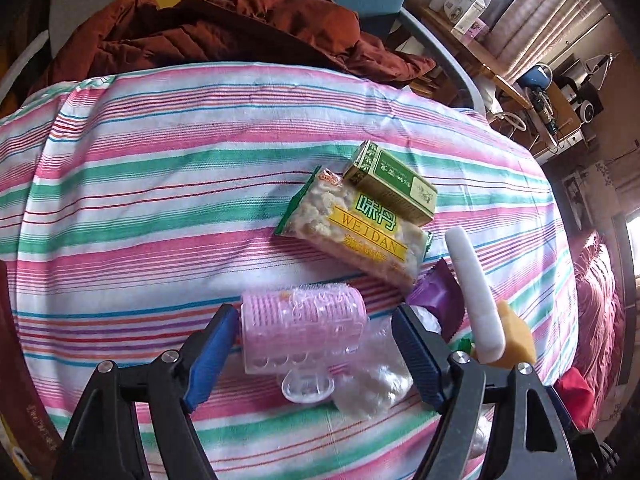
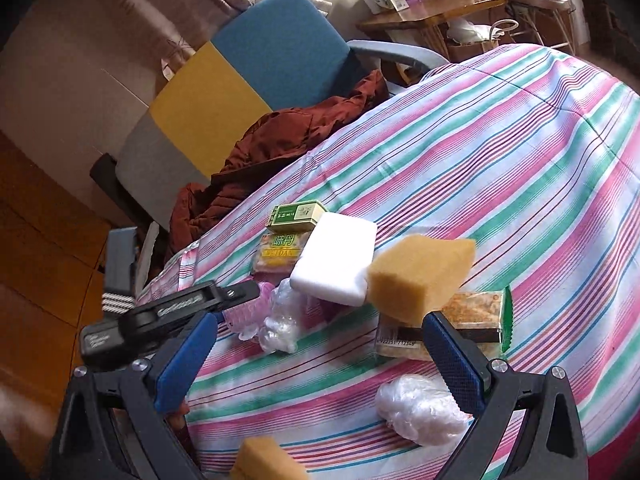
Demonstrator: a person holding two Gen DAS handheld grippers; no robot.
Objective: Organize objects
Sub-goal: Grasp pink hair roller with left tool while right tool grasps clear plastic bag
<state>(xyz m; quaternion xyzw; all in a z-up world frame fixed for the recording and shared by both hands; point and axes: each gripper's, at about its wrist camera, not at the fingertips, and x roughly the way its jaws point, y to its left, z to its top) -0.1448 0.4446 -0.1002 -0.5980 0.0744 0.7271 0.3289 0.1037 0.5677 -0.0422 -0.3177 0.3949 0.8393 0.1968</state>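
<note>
My left gripper (image 1: 316, 344) is open around a pink hair roller (image 1: 304, 330) lying on the striped cloth (image 1: 160, 200); the jaws stand either side, not closed on it. A clear plastic wad (image 1: 376, 384) lies beside it. Beyond are a WEIDAN snack pack (image 1: 356, 232) and a green box (image 1: 390, 182). A white sponge (image 1: 474, 296) and a tan sponge (image 1: 516, 338) show at right. My right gripper (image 2: 320, 356) is open and empty, with the white sponge (image 2: 334, 258), the tan sponge (image 2: 420, 272), a snack pack (image 2: 468, 324) and a plastic wad (image 2: 420, 408) near it.
A rust-red jacket (image 1: 224, 28) lies on a blue and yellow chair (image 2: 248, 64) behind the table. A wooden side table with boxes (image 2: 432, 4) stands far right. Another tan sponge (image 2: 266, 460) sits at the near edge. The left gripper body (image 2: 168, 312) shows at left.
</note>
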